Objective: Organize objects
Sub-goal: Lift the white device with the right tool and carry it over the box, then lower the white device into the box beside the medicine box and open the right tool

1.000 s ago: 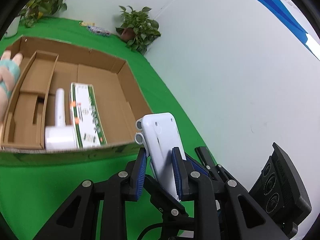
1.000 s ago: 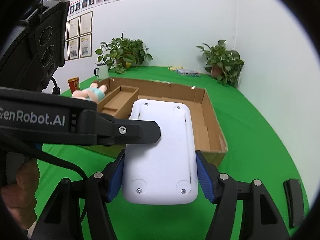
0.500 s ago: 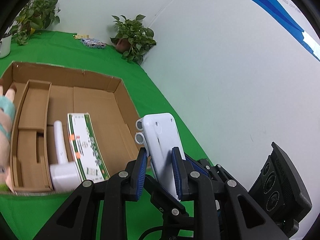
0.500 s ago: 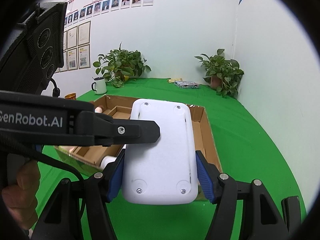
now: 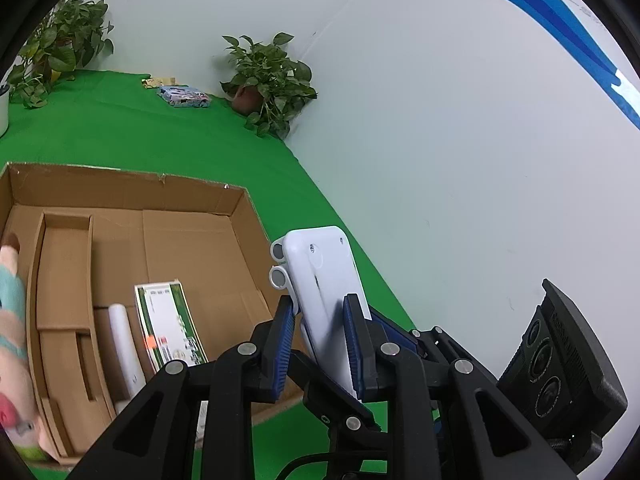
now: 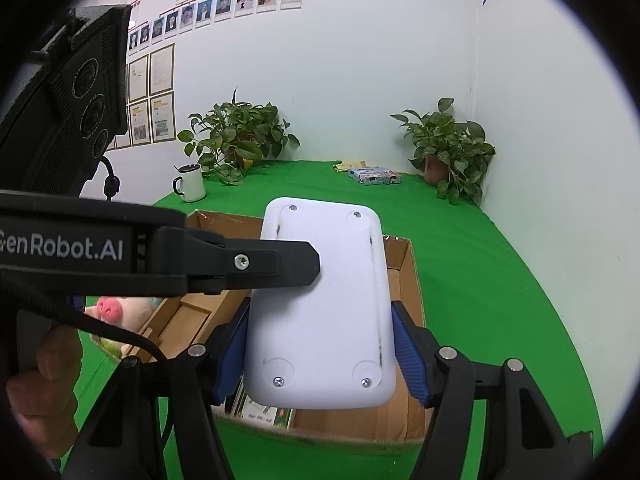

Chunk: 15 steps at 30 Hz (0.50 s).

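Observation:
Both grippers hold one white flat plastic device (image 6: 320,304) in the air above the right part of an open cardboard box (image 5: 200,204). My right gripper (image 6: 320,354) is shut on its long sides. My left gripper (image 5: 318,342) is shut on its thin edge (image 5: 326,292), and its finger (image 6: 248,262) crosses the right wrist view. In the box lie a green-and-white carton (image 5: 168,328), a white tube-like item (image 5: 126,344) and a pink plush pig (image 5: 12,344), which also shows in the right wrist view (image 6: 112,310).
The box stands on a green cloth (image 6: 480,280). A cardboard divider (image 5: 60,276) splits its left side. At the back are two potted plants (image 6: 448,148) (image 6: 236,136), a white mug (image 6: 192,182) and a patterned packet (image 6: 374,176). White walls close the right and back.
Both grippers with the white device have moved forward and up over the box. The box now lies lower and closer in both views; the grip is unchanged.

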{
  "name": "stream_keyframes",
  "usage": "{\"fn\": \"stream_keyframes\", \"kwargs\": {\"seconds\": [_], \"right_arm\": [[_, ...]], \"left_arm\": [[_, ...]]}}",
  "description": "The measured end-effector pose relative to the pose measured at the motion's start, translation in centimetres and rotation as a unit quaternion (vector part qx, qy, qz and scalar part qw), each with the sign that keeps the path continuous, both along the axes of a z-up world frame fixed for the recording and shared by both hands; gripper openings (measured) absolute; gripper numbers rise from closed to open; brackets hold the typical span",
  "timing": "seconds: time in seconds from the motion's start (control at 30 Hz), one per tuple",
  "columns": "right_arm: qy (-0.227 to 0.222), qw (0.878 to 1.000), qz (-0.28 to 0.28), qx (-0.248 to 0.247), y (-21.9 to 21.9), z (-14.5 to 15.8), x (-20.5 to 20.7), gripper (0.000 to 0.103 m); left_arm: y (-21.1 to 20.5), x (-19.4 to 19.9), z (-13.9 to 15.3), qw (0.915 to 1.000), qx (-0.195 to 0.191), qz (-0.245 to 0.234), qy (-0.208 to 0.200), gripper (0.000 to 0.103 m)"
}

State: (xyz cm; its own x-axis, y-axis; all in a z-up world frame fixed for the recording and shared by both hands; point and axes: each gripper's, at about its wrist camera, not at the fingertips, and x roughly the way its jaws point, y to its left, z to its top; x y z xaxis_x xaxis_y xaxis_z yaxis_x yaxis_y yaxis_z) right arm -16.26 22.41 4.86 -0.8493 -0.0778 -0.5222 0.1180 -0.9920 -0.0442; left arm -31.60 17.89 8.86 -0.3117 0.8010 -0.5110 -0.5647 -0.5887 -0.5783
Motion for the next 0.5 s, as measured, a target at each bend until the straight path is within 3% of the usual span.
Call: {"fn": "stream_keyframes", "kwargs": {"seconds": [0.23,0.5], "right_arm": [[-0.031,0.999,0.006,-0.015,0.5,-1.0,-2.7,0.064],[-0.088,0.995,0.002,-0.040,1.8,-5.1,-5.0,0.064]], "left_arm": [[1.1,-3.0,-1.9,0.9995,-0.019,0.001,-0.025,0.022],[2.6,-5.7,-7.2,0.9961,-0.050,-0.007,-0.072,0.022]]}}
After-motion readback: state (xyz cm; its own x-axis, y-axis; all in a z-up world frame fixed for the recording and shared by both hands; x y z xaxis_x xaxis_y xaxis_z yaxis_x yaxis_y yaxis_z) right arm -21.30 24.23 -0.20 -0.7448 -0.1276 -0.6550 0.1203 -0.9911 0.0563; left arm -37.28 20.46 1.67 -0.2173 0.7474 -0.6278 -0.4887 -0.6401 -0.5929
